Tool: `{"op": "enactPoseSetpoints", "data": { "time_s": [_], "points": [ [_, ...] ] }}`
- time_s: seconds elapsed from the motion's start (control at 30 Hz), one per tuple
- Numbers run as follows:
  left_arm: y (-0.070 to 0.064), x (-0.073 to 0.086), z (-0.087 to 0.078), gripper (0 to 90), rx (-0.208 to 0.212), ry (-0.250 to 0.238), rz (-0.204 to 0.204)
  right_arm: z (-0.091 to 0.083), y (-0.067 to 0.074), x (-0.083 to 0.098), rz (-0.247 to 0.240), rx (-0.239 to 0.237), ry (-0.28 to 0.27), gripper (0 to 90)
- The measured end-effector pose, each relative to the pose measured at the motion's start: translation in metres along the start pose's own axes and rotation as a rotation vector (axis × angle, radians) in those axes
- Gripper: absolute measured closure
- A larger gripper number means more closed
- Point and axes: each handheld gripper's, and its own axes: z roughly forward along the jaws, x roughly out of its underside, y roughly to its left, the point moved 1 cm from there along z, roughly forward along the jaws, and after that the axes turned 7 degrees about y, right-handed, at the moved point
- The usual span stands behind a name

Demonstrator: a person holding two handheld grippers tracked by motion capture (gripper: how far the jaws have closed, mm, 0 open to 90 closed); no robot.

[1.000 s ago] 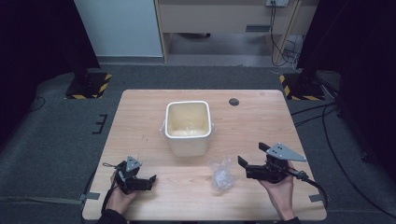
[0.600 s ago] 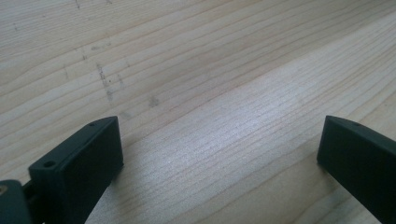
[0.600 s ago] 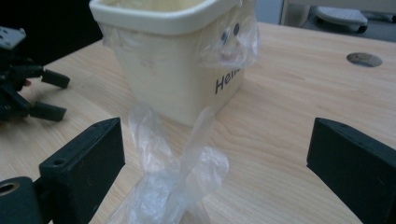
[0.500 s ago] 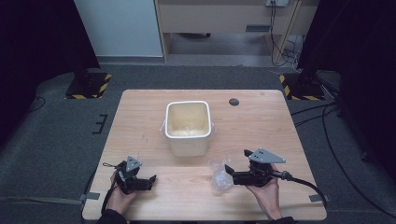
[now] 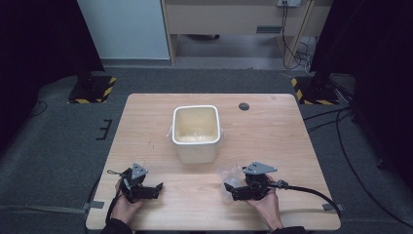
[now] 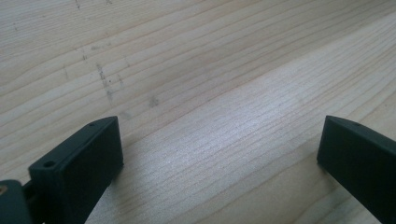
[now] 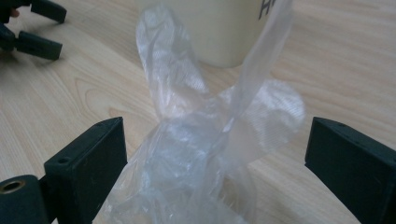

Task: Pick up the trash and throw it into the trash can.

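Observation:
A crumpled clear plastic bag lies on the wooden table in front of a cream square bucket. My right gripper is open at the bag's right side. In the right gripper view the bag stands between the two black jaws, which are spread wide apart and not pressing it. My left gripper rests near the table's front left, open; the left gripper view has bare wood between its jaws.
The bucket rises just behind the bag. A small dark round disc sits at the table's far right. Black cables trail off the table from each gripper. Dark floor surrounds the table.
My right gripper has moved left across the front of the table until its jaws reached the plastic bag. The left gripper has stayed where it was.

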Motion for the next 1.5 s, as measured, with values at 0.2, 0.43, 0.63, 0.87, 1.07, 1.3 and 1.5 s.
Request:
{"op": "enactPoseSetpoints", "data": {
  "time_s": [0.2,0.43,0.63,0.87,1.07,1.3,1.5],
  "points": [
    [0.000,0.000,0.000,0.0,0.000,0.000,0.000,0.007,0.002,0.005,-0.019,-0.013,0.053,7.8],
    [0.000,0.000,0.000,0.0,-0.001,0.000,-0.001,0.016,0.003,0.011,-0.060,-0.025,0.133,18.8],
    [0.000,0.000,0.000,0.0,-0.001,0.000,0.000,0.015,0.002,0.011,-0.086,-0.035,0.138,31.6],
    [0.000,0.000,0.000,0.0,-0.001,0.000,-0.001,0.006,0.001,0.006,-0.097,-0.047,0.093,41.6],
    [0.000,0.000,0.000,0.0,-0.001,0.000,0.000,-0.005,-0.002,0.000,-0.099,-0.034,0.033,42.4],
    [0.000,0.000,0.000,0.0,-0.001,0.000,0.000,-0.024,-0.006,-0.011,-0.087,-0.024,-0.063,42.4],
    [0.000,0.000,0.000,0.0,-0.001,0.000,0.000,-0.043,-0.012,-0.022,-0.063,-0.026,-0.160,42.5]
  ]
}}
